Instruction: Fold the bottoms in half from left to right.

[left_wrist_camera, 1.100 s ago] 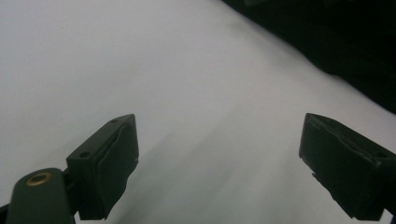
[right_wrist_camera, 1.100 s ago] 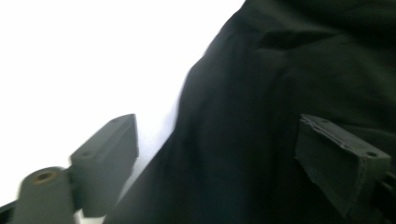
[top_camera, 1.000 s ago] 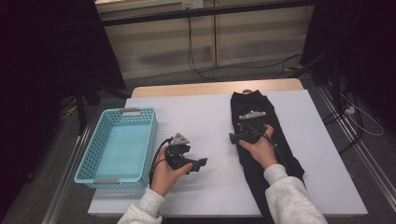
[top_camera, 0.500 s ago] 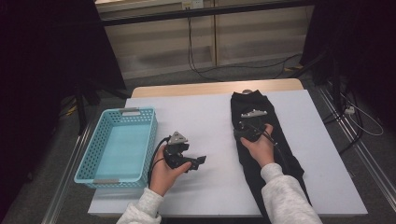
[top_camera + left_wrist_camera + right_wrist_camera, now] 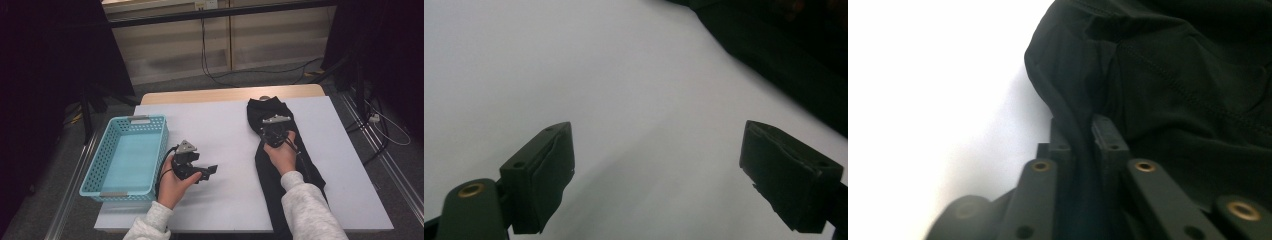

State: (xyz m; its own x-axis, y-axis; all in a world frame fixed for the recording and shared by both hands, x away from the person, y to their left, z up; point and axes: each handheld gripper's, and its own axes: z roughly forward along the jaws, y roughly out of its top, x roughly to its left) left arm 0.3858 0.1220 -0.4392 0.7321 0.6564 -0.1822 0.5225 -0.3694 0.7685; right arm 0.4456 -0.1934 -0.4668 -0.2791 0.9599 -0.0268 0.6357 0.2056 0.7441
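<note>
Nearest the camera in the high view, two forearms in light grey sleeves came in from the bottom edge. The left hand (image 5: 172,182) held the left gripper (image 5: 209,171) low over bare white table (image 5: 225,135), near the front, pointing right toward the garment. Its jaws stood spread wide with nothing between them; the left gripper view showed both black pads (image 5: 544,177) apart over plain white surface, with the dark cloth's edge at upper right.

Just left of that hand sat the light blue basket (image 5: 95,172), a perforated plastic one with nothing visible inside, near the table's left edge.

On the right side, the right hand (image 5: 282,155) rested on the black garment (image 5: 267,172), holding the right gripper (image 5: 274,134) pointed away from the person. Its jaws had just been closing and were pinching a fold at the garment's left edge: the right gripper view showed the two pads (image 5: 1108,142) pressed close with a ridge of black cloth (image 5: 1193,75) running between them. A stitched seam showed on the fabric to the right of the jaws.

The garment lay as a long dark strip from the far edge of the table down to the near edge, right of centre, well apart from the basket.

Farther back: a tan wooden strip (image 5: 210,95) along the table's far edge, then floor with black cables (image 5: 210,65), and a pale wall panel.
</note>
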